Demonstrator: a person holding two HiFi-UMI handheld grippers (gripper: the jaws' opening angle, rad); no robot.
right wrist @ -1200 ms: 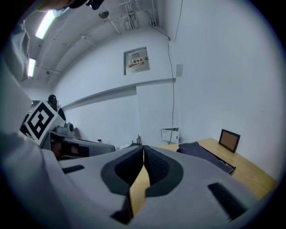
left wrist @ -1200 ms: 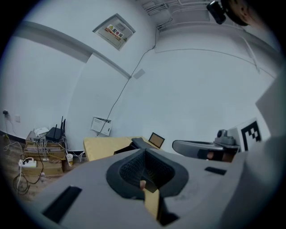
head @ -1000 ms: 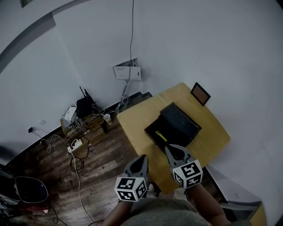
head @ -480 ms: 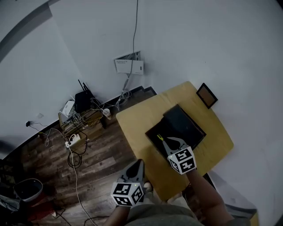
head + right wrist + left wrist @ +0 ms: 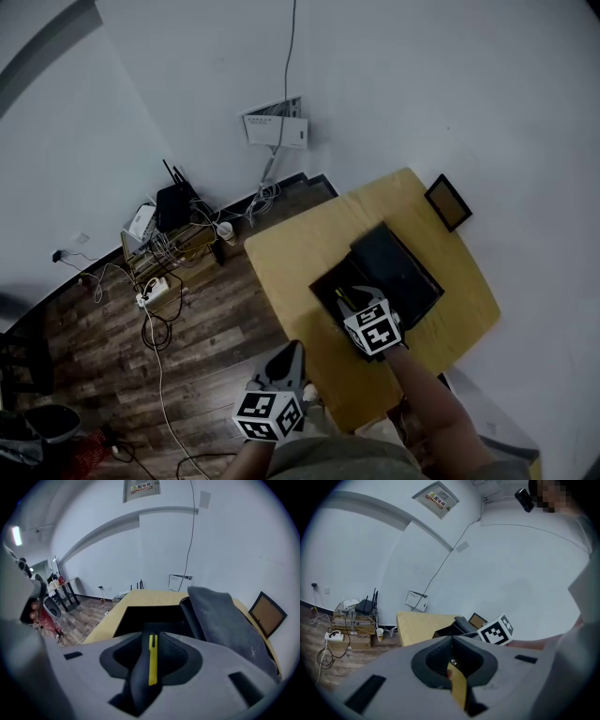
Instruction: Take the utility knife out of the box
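A black box (image 5: pixel 330 279) stands open on the wooden table (image 5: pixel 291 253), its lid (image 5: pixel 398 267) leaning back to the right. In the right gripper view the box (image 5: pixel 150 613) lies just ahead. The yellow utility knife (image 5: pixel 152 660) shows in the dark gap between my right gripper's (image 5: pixel 150 635) jaws, which are opening without pressing on it. From above, my right gripper (image 5: pixel 351 293) hangs over the box's near end and hides the knife. My left gripper (image 5: pixel 293 348) is shut and holds nothing, off the table's near edge; in its own view (image 5: pixel 451 641) the jaws meet.
A framed picture (image 5: pixel 448 202) leans on the wall at the table's far corner. Routers, a power strip and loose cables (image 5: pixel 169 220) lie on the wooden floor to the left. A white wall box (image 5: pixel 277 131) with a cable hangs behind.
My right gripper has moved forward and down from the table's near edge to the box's near end. The left gripper has sunk slightly.
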